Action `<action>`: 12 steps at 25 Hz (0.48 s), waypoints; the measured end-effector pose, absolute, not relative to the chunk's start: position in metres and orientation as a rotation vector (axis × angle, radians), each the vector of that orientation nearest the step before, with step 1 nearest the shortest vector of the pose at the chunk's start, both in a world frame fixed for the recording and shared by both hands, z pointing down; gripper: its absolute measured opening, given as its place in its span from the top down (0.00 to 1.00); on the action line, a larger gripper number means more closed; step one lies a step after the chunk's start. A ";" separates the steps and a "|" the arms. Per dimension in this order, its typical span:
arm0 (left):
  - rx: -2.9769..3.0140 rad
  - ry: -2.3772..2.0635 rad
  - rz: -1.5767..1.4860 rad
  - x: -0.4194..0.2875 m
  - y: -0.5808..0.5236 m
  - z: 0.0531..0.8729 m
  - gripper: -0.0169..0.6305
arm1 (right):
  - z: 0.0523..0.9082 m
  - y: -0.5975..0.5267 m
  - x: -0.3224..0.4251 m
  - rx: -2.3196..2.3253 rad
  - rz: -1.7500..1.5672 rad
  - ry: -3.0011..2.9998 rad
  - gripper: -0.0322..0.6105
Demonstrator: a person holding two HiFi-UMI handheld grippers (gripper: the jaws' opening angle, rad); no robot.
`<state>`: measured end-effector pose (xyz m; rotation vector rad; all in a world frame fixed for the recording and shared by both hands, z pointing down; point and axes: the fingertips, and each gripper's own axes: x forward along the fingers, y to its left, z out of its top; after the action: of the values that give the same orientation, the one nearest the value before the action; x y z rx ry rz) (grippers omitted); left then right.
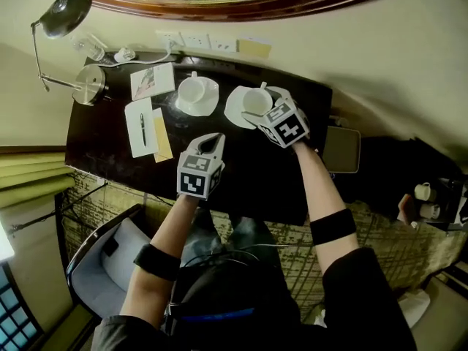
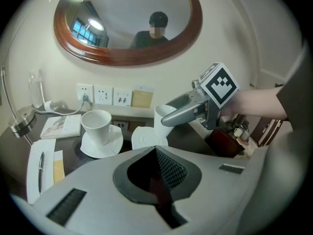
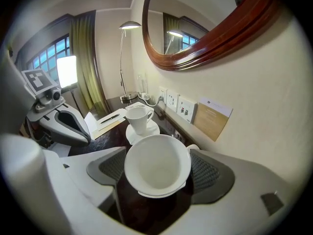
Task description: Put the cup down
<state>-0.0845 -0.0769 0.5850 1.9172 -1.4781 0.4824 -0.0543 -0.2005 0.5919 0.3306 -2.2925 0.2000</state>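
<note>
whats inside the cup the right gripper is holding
Nothing: the cup, gripped between the right gripper's fingers, shows a bare white interior down to its bottom. The cup itself covers whatever lies directly beneath it in the right gripper view.

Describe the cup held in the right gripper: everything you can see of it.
The cup is plain white, glossy, ceramic by the look, flaring to a wide round mouth, and empty. Its handle peeks out at the rim. The right gripper holds it between its jaws, pads pressing on both sides. It hangs over a white saucer on the dark desk; whether it touches the saucer cannot be told.
</note>
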 end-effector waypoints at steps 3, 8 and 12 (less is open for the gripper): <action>1.895 -1.532 0.461 -0.100 -0.086 0.591 0.97 | 0.604 -0.204 -0.065 0.294 0.201 -2.277 0.29; 1.856 -1.542 0.444 -0.110 -0.086 0.599 0.97 | 0.621 -0.209 -0.076 0.268 0.200 -2.268 0.29; 1.836 -1.574 0.444 -0.120 -0.083 0.606 0.97 | 0.633 -0.208 -0.080 0.255 0.227 -2.257 0.29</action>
<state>-0.1196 -0.0828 0.6058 1.8361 -1.5736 0.4439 -0.0805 -0.2079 0.6334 0.2550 -2.2572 0.2269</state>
